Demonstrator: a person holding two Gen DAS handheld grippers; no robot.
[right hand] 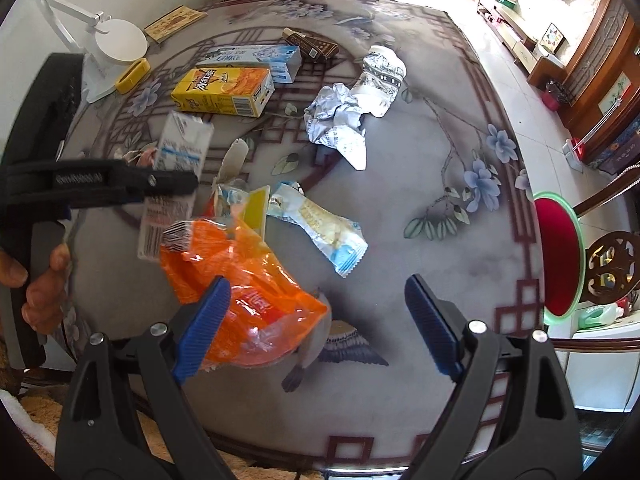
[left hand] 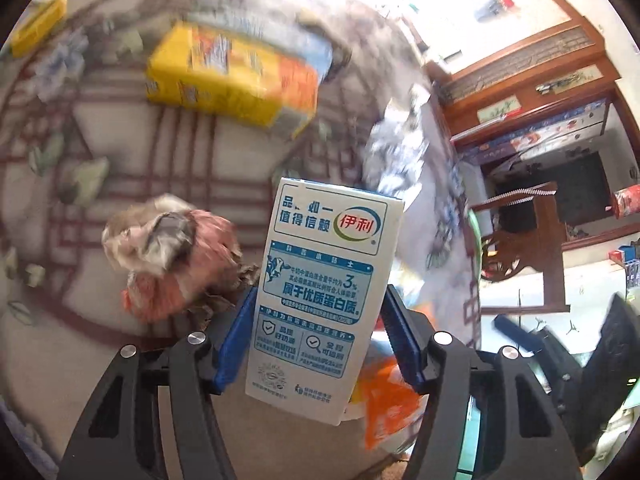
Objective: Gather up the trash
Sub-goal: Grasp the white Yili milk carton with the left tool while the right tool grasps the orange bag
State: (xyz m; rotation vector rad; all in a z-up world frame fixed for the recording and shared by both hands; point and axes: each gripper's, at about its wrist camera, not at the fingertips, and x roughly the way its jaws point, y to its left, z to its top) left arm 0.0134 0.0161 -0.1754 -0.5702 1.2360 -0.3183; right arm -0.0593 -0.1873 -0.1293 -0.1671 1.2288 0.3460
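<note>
My left gripper [left hand: 316, 336] is shut on a white and blue milk carton [left hand: 324, 292], held upright above the table. In the right wrist view the same carton [right hand: 176, 176] hangs in the left gripper [right hand: 160, 188] at the left. My right gripper [right hand: 316, 320] is open and empty, low over the table's near edge. An orange plastic wrapper [right hand: 240, 292] lies by its left finger. Other trash lies on the table: a yellow juice box [right hand: 222, 90], a blue and white snack wrapper [right hand: 324, 232], crumpled white paper [right hand: 336, 124] and a crushed paper cup [right hand: 380, 76].
The table [right hand: 420, 208] has a flowered cover. A blue and white box [right hand: 256, 58] and a brown packet [right hand: 312, 44] lie at the back. A white lamp stand [right hand: 116, 44] stands at the back left. A red stool [right hand: 556, 256] and a wooden chair [right hand: 612, 268] stand at the right.
</note>
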